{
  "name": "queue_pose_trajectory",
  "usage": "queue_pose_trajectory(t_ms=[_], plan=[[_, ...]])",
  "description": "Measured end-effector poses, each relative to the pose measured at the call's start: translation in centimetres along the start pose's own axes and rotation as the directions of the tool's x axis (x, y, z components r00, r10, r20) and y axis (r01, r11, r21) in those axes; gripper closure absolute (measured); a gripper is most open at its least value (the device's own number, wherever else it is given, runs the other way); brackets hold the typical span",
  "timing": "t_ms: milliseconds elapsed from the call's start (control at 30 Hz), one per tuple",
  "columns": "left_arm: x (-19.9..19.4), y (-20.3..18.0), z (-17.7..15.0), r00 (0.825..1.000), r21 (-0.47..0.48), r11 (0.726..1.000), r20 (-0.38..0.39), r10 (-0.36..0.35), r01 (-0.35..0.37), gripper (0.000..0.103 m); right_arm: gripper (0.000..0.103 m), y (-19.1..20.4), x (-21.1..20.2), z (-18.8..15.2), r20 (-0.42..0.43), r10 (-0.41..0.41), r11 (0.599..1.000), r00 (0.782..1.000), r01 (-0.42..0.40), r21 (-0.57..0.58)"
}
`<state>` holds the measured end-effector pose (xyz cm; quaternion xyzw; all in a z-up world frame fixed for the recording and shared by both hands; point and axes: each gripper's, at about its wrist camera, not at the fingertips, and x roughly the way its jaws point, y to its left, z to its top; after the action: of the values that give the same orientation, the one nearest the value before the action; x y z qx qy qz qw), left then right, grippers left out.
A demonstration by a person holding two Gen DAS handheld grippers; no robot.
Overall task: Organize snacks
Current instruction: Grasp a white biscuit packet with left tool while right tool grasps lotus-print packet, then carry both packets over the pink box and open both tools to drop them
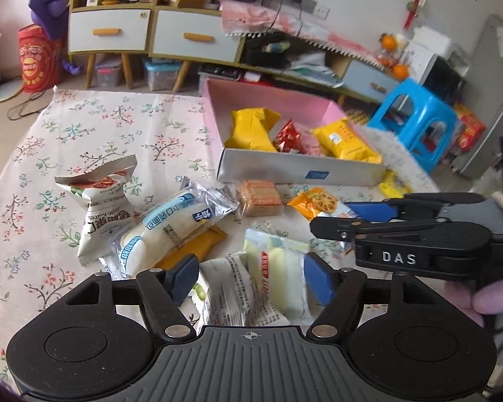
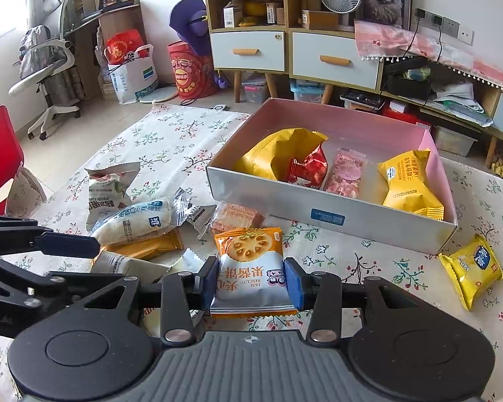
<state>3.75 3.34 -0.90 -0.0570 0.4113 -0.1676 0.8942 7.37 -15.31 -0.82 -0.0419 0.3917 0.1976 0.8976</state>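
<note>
In the right wrist view my right gripper [image 2: 251,283] is shut on an orange-and-white jam biscuit packet [image 2: 249,268], just in front of the white box with the pink inside [image 2: 318,207]. Yellow, red and pink packets lie in that box [image 1: 285,167]. My left gripper [image 1: 251,279] stands open over a white-and-yellow packet [image 1: 278,278] and a printed white one [image 1: 228,291] on the floral cloth; its pads do not press on them. Blue-and-white bread packets [image 1: 171,221], a pecan packet [image 1: 97,201] and a wafer [image 1: 260,197] lie ahead of it. The right gripper [image 1: 335,216] shows at its right.
A yellow packet [image 2: 469,268] lies loose right of the box. A flat orange packet [image 2: 151,246] sits under the bread. Behind the table are cabinets on legs [image 2: 251,50], a blue stool [image 1: 415,120] and, at the left, a red chair [image 2: 0,154].
</note>
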Motion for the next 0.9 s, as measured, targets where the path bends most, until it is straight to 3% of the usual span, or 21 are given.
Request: queue_pose_trajectory(t_ms=[100, 233, 333, 500, 900], plan=[[0.8, -1.1, 0.0, 0.997, 0.033, 0.997, -0.027, 0.076, -0.075, 0.035, 0.073, 0.0, 0.0, -0.1, -0.005, 0.004, 1.000, 1.000, -0.004, -0.006], [1.6, -1.9, -0.3, 0.990, 0.075, 0.989, -0.056, 0.129, -0.125, 0.038, 0.073, 0.1, -0.1, -0.3, -0.012, 0.009, 1.000, 1.000, -0.009, -0.017], [2.1, -1.7, -0.7, 0.983, 0.086, 0.984, -0.090, 0.162, -0.154, 0.056, 0.073, -0.1, 0.0, -0.4, -0.020, 0.010, 1.000, 1.000, -0.011, -0.020], [1.5, -1.5, -0.5, 0.984, 0.071, 0.985, -0.079, 0.160, -0.155, 0.067, 0.073, -0.1, -0.2, -0.4, -0.029, 0.020, 0.999, 0.999, -0.021, -0.032], [-0.4, -2.2, 1.9, 0.995, 0.035, 0.995, -0.015, 0.099, -0.098, 0.068, 0.073, -0.3, -1.0, 0.8, 0.009, 0.025, 0.999, 1.000, -0.025, -0.026]])
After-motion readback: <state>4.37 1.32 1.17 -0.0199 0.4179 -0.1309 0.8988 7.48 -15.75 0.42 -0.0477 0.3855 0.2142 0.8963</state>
